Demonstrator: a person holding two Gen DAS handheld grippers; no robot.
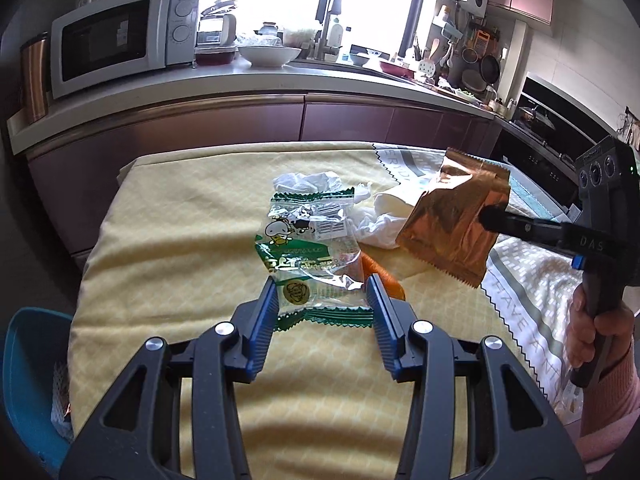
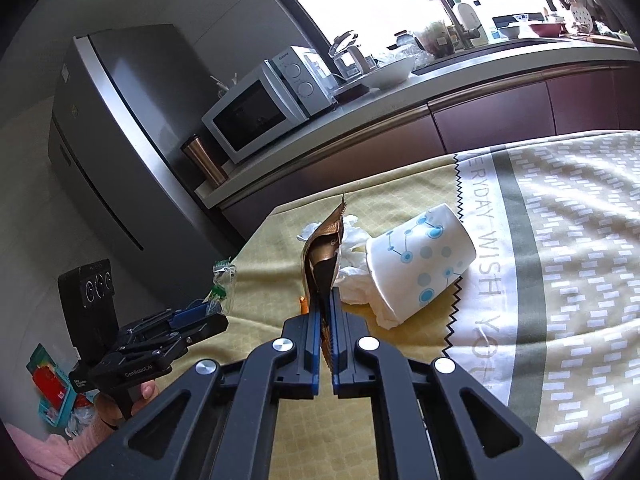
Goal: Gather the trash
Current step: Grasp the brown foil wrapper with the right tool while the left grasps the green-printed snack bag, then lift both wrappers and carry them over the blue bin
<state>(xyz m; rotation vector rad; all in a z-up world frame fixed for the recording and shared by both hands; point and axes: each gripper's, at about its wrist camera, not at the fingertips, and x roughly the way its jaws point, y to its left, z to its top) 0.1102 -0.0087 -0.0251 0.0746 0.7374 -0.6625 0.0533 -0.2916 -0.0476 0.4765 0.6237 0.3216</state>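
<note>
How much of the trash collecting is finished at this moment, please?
In hand: the right gripper is shut on the copper wrapper, lifted off the table. The left gripper straddles the clear green-edged wrapper, unclamped. Left: that wrapper, the paper cup and crumpled white tissue.

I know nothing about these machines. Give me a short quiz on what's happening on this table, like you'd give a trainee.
1. True or false: the right tongs are shut on the crinkled copper foil wrapper.
2. Which item lies between the open left tongs? A) the clear plastic snack bag with green zigzag edges B) the white paper cup with blue dots C) the crumpled white tissue
3. Fill in: the paper cup lies on its ____ on the yellow patterned tablecloth.

Key: 1 true; 2 A; 3 side.
</note>
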